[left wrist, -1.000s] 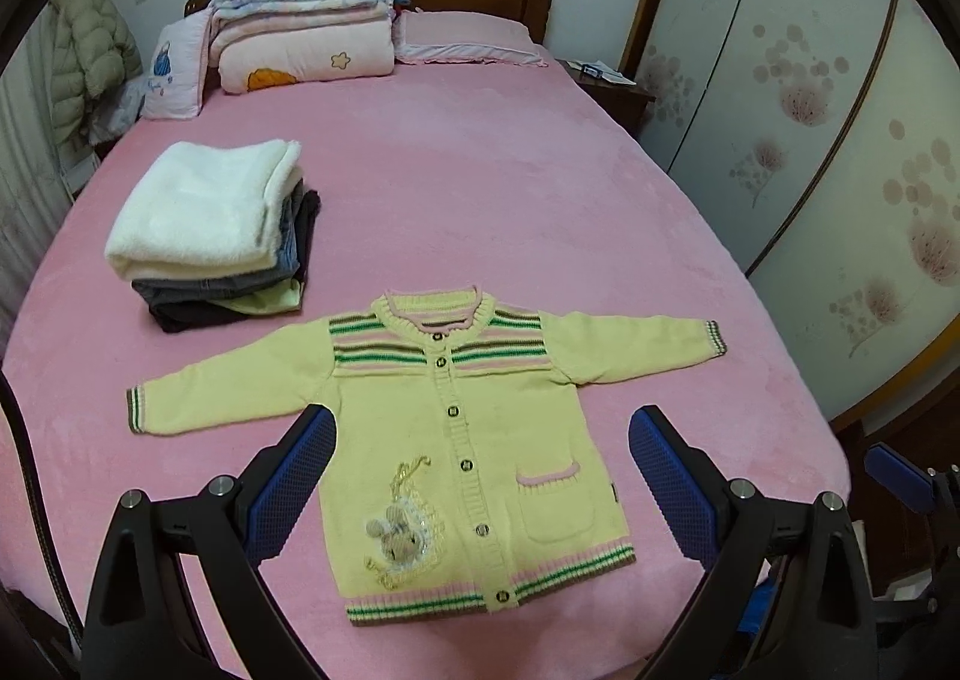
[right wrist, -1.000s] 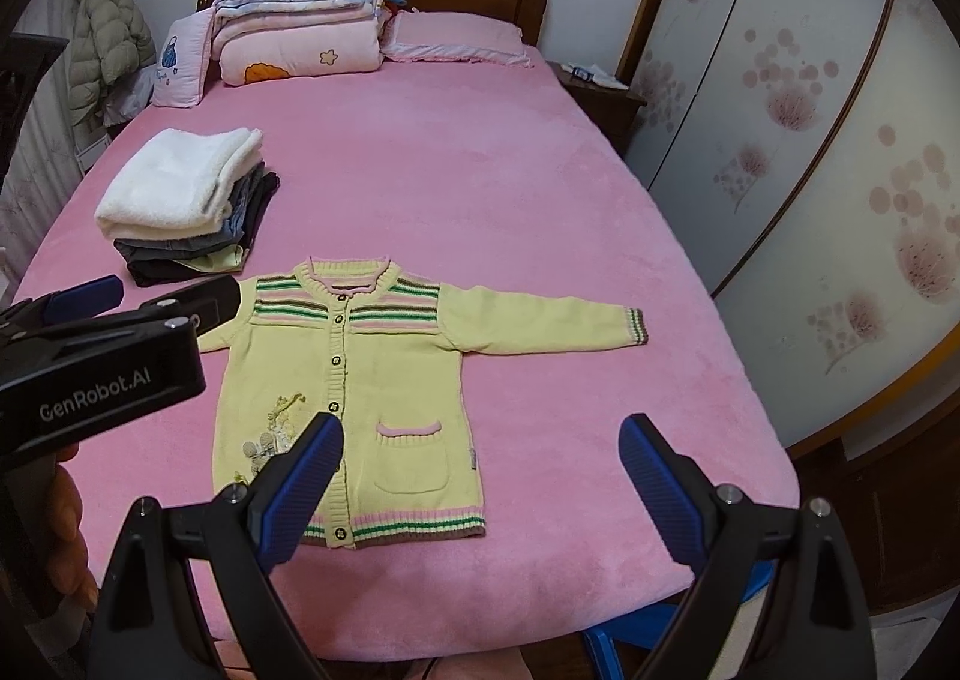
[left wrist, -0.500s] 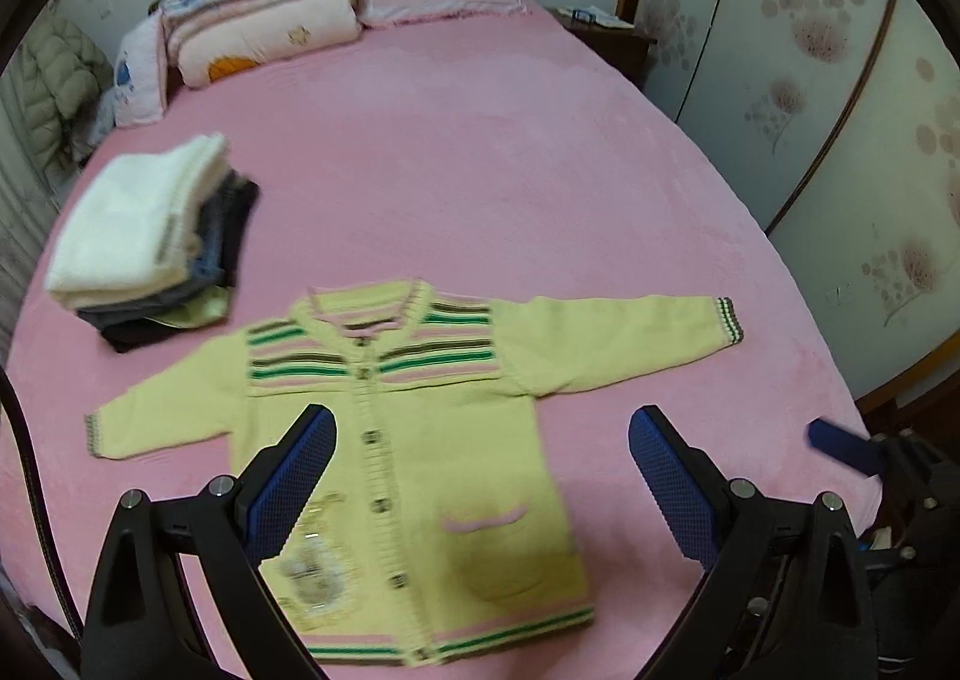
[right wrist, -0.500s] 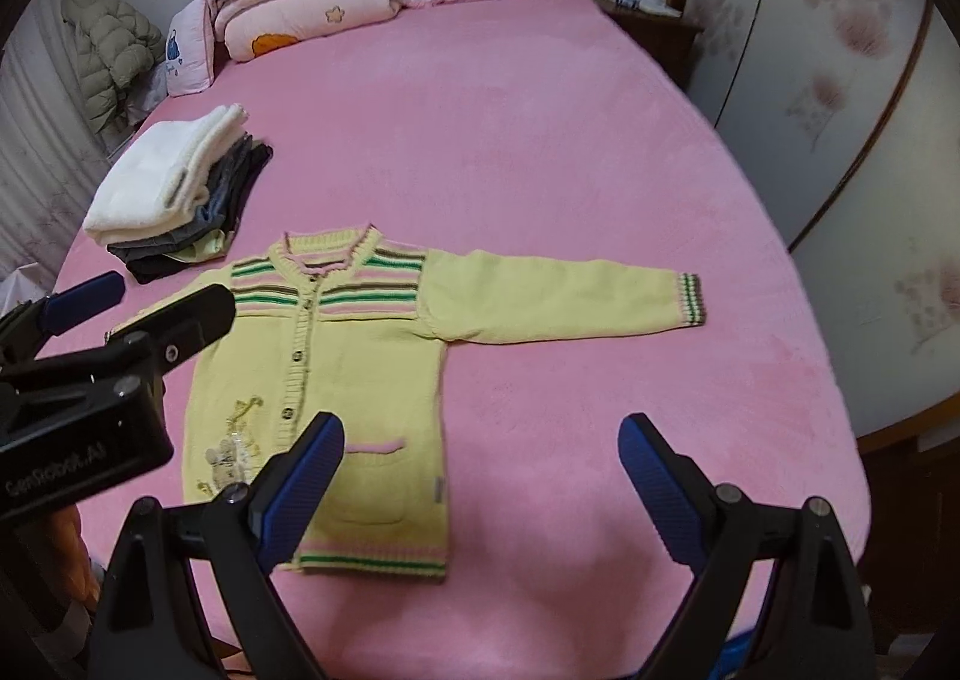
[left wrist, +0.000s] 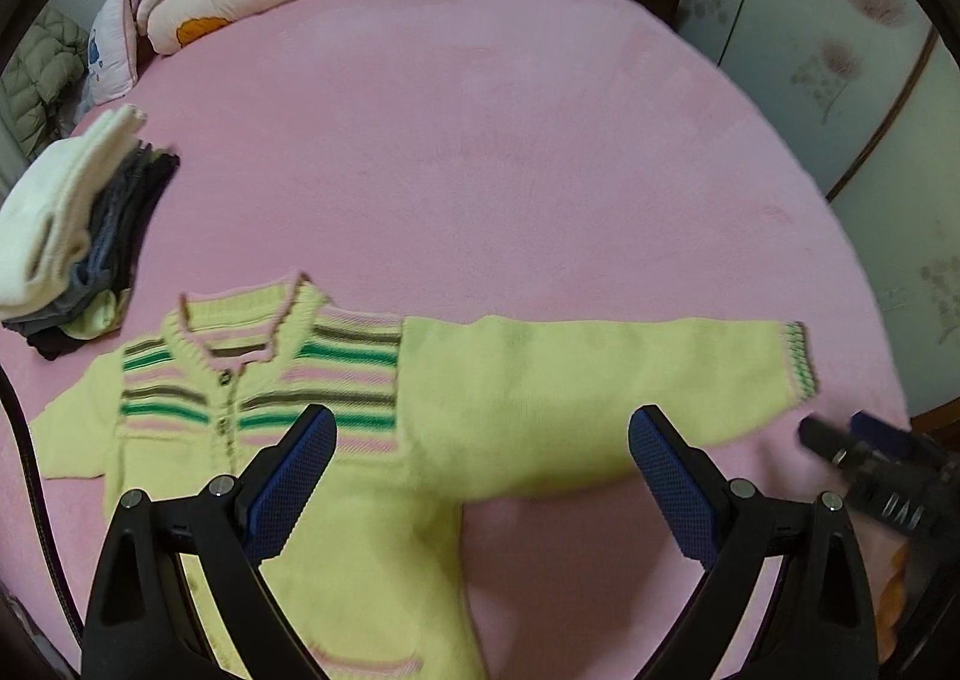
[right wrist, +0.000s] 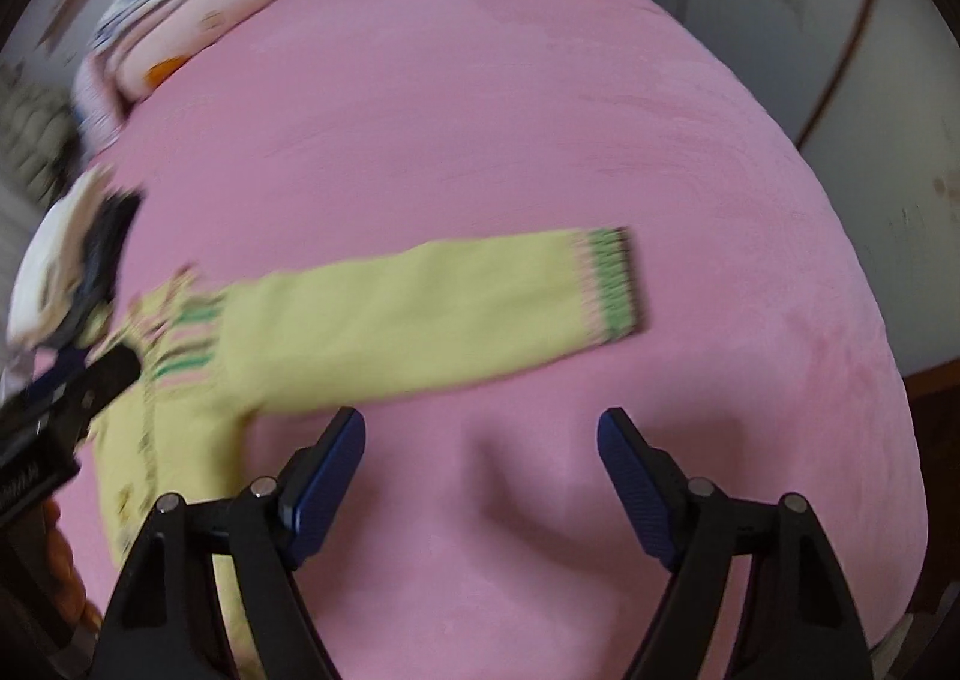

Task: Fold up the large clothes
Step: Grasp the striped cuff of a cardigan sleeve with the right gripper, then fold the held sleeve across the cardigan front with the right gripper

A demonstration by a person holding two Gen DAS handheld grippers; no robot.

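A pink bed (left wrist: 510, 152) carries a yellow striped cardigan (left wrist: 336, 440) spread flat near its foot edge, one sleeve (right wrist: 432, 314) stretched out sideways. The left gripper (left wrist: 480, 476) hangs above the chest and armpit with fingers spread, nothing between them. The right gripper (right wrist: 480, 470) hovers over bare bedding just below that sleeve; its jaws have just been closing somewhat yet stand apart, gripping nothing. Folded clothes (left wrist: 66, 230) sit stacked beside the collar
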